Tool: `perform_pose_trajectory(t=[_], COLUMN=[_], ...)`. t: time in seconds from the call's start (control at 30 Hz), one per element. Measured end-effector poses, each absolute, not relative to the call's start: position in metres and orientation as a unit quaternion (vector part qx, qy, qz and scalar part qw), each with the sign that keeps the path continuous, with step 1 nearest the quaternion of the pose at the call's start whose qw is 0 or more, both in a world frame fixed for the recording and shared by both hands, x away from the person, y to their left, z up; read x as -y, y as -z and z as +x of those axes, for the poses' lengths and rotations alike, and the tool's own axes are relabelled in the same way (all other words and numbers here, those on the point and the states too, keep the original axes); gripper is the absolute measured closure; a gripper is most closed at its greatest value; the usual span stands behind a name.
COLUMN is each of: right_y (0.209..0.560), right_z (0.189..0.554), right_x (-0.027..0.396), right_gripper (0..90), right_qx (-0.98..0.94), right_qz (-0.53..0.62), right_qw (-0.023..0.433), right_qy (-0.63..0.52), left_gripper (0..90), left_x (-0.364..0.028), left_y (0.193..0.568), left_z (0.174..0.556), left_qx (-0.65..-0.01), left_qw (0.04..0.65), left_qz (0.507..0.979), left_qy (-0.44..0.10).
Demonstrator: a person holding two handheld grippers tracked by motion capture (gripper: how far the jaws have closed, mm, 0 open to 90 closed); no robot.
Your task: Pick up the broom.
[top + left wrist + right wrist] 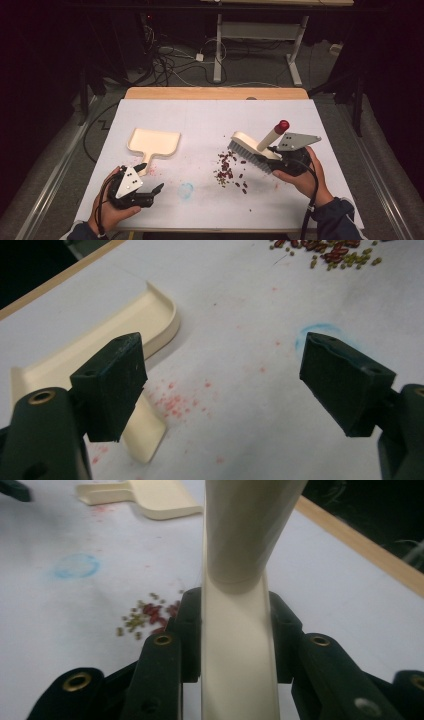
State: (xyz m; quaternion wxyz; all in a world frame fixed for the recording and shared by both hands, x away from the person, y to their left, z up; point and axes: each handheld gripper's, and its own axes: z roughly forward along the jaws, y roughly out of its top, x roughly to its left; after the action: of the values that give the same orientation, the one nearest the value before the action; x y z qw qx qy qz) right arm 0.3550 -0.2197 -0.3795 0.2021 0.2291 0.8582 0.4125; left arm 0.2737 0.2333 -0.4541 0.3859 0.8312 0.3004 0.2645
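- Right gripper (266, 156): fingers clamped on the brush (255, 148), beans (229, 170) just beside its bristles.
- Left gripper (151, 178): fingers wide, empty, dustpan (154, 141) handle by one fingertip.

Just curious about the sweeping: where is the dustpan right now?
In the high view the cream dustpan lies flat on the table's left half, just beyond the open left gripper.
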Motion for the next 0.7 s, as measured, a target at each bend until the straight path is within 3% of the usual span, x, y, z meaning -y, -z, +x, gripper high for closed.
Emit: perform_pose_trajectory(t=[0.17,0.7], right_y=[0.375,0.399], right_z=[0.372,0.457], right_x=[0.225,0.183], right_gripper=[67.2,67.3], right_qx=[-0.846,-0.860], right_qz=[0.249,0.268], right_qw=[0.239,0.273], right_qy=[-0.407,-0.338], left_gripper=[18.1,18.1], left_x=[-0.241,-0.243], left_y=[0.459,0.467], left_z=[0.272,0.268], left_qx=[-0.310,-0.317], left_qw=[0.381,0.364], left_qz=[0.830,0.838], left_qy=[-0.265,-0.252])
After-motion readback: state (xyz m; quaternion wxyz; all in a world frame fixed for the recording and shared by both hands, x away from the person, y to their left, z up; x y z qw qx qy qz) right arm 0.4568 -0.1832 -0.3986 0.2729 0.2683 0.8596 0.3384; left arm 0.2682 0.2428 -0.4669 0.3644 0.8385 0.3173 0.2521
